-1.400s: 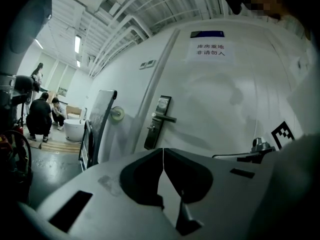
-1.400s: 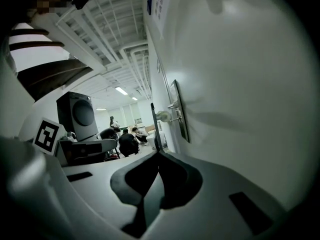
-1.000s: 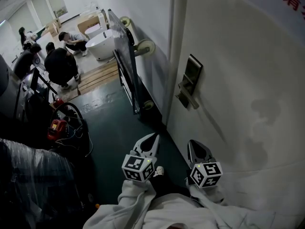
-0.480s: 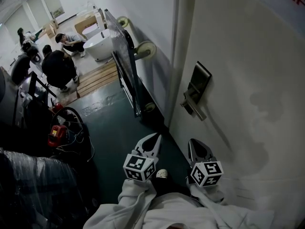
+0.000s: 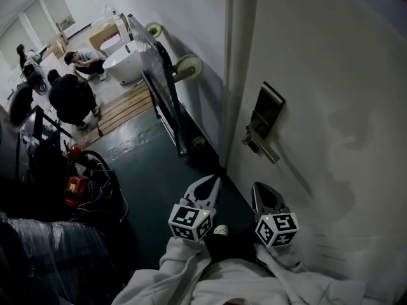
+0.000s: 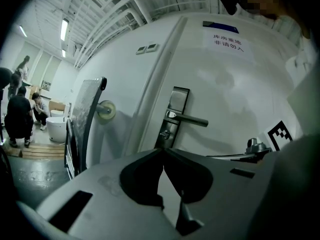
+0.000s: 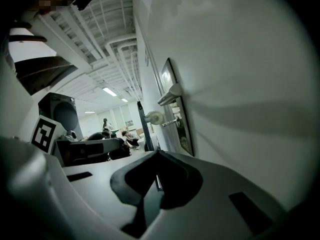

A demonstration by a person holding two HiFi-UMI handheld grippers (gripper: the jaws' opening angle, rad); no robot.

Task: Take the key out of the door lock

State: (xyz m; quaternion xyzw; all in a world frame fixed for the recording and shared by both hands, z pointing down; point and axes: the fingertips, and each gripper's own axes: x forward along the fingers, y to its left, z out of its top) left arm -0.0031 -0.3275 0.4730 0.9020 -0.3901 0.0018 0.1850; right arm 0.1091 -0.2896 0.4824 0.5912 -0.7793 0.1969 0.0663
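Note:
The white door point(image 5: 331, 107) fills the right of the head view, with its dark metal lock plate point(image 5: 267, 113) and lever handle point(image 5: 262, 145). In the left gripper view the small key point(image 6: 164, 133) sticks out of the plate point(image 6: 173, 115) just under the handle point(image 6: 189, 118). The right gripper view looks along the door face, past the handle point(image 7: 169, 95) to what seems to be the key point(image 7: 176, 120). My left gripper point(image 5: 210, 184) and right gripper point(image 5: 261, 192) hang low in front of the door, well below the lock. Both are shut with nothing in them.
A tall panel trolley point(image 5: 156, 84) with pale wheels point(image 5: 189, 65) leans against the wall left of the door. Several people point(image 5: 70, 97) crouch beside a white bathtub point(image 5: 124, 62) at the far left. A red tool point(image 5: 76, 189) with cables lies on the dark floor.
The head view has swung a little, so the lock sits further right than a second ago. Both grippers stay shut, low before the door, the left one slightly further right.

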